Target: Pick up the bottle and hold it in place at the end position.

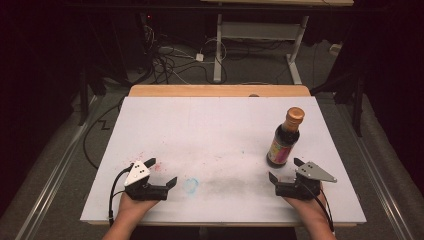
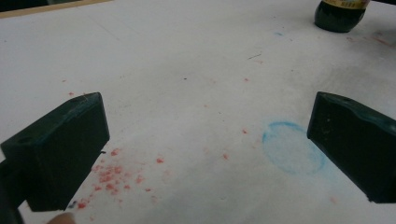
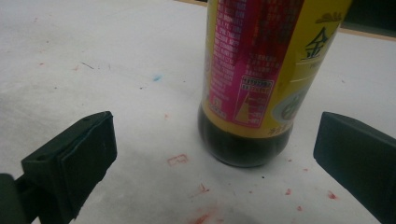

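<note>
From the high view, your right gripper [image 1: 285,168] sits just short of the bottle [image 1: 284,140], jaws spread wide with nothing between them, and your left gripper [image 1: 162,172] rests well apart on the near left of the white table [image 1: 210,125], its jaws spread and empty too; the bottle stands upright toward the right side of the board, tall and narrow with a copper-orange cap, so I judge that a push from one jaw before the other arrives would tip it; a grip taken too high or off-centre could do the same. In the left gripper view, the bottle's dark base [image 2: 339,14] shows far off at the top right; between the spread jaws lie red specks and a blue ring stain [image 2: 293,147]. In the right gripper view, the bottle [image 3: 261,79] stands ahead, slightly toward the right jaw; you could clip it on that side; its glossy pink-and-yellow label and dark rounded base look slick, so a light squeeze may slip.
</note>
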Available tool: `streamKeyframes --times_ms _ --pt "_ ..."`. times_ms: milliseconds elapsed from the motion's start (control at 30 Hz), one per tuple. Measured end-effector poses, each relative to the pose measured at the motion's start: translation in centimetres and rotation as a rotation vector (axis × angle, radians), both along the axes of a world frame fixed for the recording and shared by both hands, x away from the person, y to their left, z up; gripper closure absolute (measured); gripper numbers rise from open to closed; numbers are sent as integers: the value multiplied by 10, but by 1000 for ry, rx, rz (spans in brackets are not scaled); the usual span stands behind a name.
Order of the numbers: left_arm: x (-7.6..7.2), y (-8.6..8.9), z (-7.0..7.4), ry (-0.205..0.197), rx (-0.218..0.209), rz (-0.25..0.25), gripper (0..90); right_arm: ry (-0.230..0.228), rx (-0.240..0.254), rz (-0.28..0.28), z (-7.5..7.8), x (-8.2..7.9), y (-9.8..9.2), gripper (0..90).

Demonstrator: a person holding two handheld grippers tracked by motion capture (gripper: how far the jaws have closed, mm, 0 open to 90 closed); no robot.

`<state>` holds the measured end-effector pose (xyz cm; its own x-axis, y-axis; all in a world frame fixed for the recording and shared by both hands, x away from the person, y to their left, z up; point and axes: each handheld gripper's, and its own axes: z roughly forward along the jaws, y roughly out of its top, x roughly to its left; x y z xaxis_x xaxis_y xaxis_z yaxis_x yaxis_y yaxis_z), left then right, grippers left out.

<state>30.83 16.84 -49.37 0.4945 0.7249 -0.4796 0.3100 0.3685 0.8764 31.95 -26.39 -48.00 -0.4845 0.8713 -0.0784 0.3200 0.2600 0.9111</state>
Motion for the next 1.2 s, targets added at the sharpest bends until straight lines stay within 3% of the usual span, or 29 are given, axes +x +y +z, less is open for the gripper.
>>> streamKeyframes --times_ms 267,633,867,1200 --pt "0 -3 -1 -1 28 -14 0 -1 7 -4 0 0 -1 3" --pt "0 -1 -1 2 15 -10 0 4 12 -7 0 1 -2 3" --pt "1 -1 0 8 6 -4 0 37 25 -11 1 4 -3 3" --pt "1 -2 -1 12 22 -15 0 -23 54 -38 22 10 -4 10"
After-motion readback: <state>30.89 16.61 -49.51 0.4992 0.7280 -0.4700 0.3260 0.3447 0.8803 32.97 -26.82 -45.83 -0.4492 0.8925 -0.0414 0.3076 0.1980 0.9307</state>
